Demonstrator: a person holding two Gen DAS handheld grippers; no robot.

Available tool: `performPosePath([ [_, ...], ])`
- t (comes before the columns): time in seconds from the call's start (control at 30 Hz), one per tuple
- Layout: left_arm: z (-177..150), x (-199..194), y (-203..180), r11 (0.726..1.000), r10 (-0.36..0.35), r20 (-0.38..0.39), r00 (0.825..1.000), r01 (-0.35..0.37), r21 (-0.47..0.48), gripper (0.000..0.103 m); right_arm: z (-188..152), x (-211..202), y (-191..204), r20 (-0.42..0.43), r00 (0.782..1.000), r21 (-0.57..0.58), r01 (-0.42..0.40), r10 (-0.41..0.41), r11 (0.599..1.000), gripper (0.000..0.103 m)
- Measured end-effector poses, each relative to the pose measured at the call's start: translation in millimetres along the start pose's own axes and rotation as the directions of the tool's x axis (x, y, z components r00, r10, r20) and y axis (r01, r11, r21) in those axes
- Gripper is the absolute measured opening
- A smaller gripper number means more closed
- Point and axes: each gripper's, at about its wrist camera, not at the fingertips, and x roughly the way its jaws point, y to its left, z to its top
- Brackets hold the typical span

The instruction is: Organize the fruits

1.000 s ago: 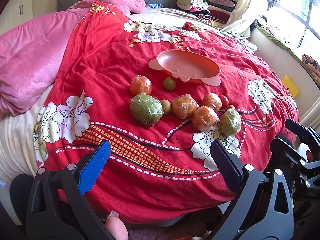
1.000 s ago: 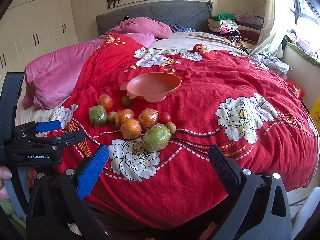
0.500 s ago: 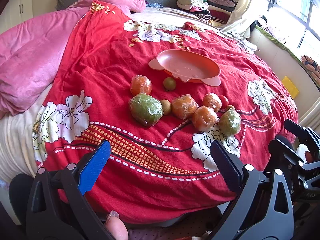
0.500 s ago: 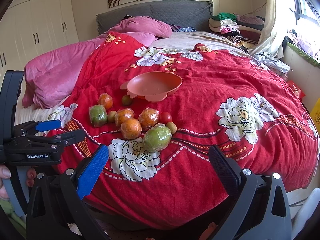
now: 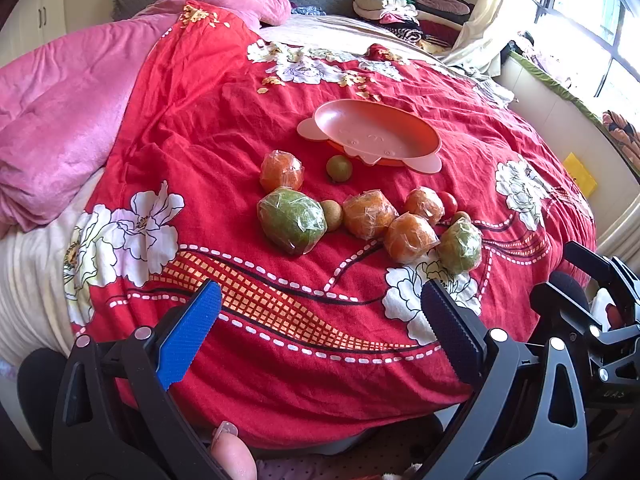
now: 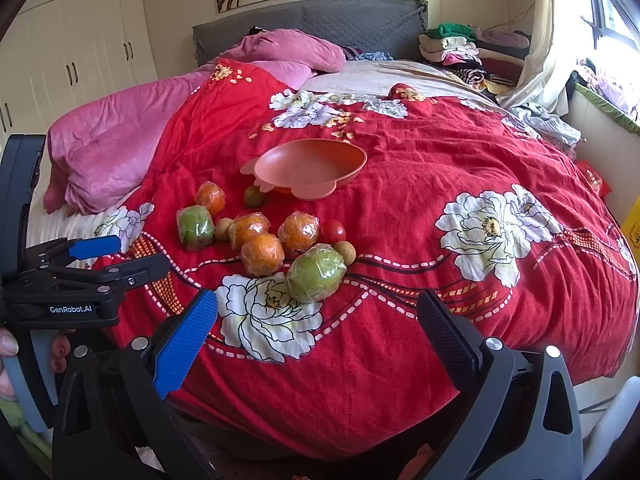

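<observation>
Fingers of your right gripper point(image 6: 316, 328) gape empty; plastic-wrapped green fruit point(image 6: 316, 273) sits just ahead, nearer than left

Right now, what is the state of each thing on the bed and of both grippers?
Pink dish: empty, upright on the bedspread.
Wrapped oranges: four, outside the dish.
Wrapped green fruits: two, outside the dish.
Tomato: unwrapped, on the bedspread.
Left hand-held gripper: open, empty.
Right hand-held gripper: open, empty.
</observation>
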Motion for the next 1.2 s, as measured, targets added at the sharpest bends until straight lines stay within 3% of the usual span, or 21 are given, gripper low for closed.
performPosePath([
  [0.4, 1, 6, 5, 1.0, -0.008, -0.011, 1.0, 0.008, -0.009, 0.094, -1, 8, 0, -0.022, 1.0, -0.005, -0.013, 0.013, 1.0, 0.099],
  [0.87, 22, 46, 28, 1.0, -0.005, -0.072, 0.997, 0.005, -0.009, 0.094, 2, 62, -13, -0.16, 0.982, 0.024, -0.096, 0.099, 0.995, 0.098],
  [0.93, 25, 51, 29, 1.0, -0.001, -0.073, 0.997, 0.0, -0.001, 0.094, 2, 70, -14, -0.179, 0.977, 0.036, -0.111, 0.116, 0.993, 0.092],
  [0.97, 27, 53, 30, 1.0, 0.001, -0.073, 0.997, -0.001, 0.001, 0.092, 2, 71, -15, -0.183, 0.976, 0.038, -0.115, 0.12, 0.993, 0.085],
  [1.0, 28, 56, 30, 1.0, -0.005, -0.074, 0.997, 0.006, 0.003, 0.089, 2, 73, -15, -0.189, 0.972, 0.04, -0.133, 0.138, 0.99, 0.07],
  [1.03, 30, 58, 31, 1.0, -0.01, -0.076, 0.997, 0.01, 0.001, 0.087, 2, 75, -16, -0.196, 0.971, 0.045, -0.134, 0.14, 0.99, 0.066],
  [1.2, 36, 70, 36, 1.0, -0.031, -0.091, 0.995, 0.031, -0.007, 0.072, 3, 79, -19, -0.196, 0.969, 0.054, -0.143, 0.151, 0.988, 0.058],
])
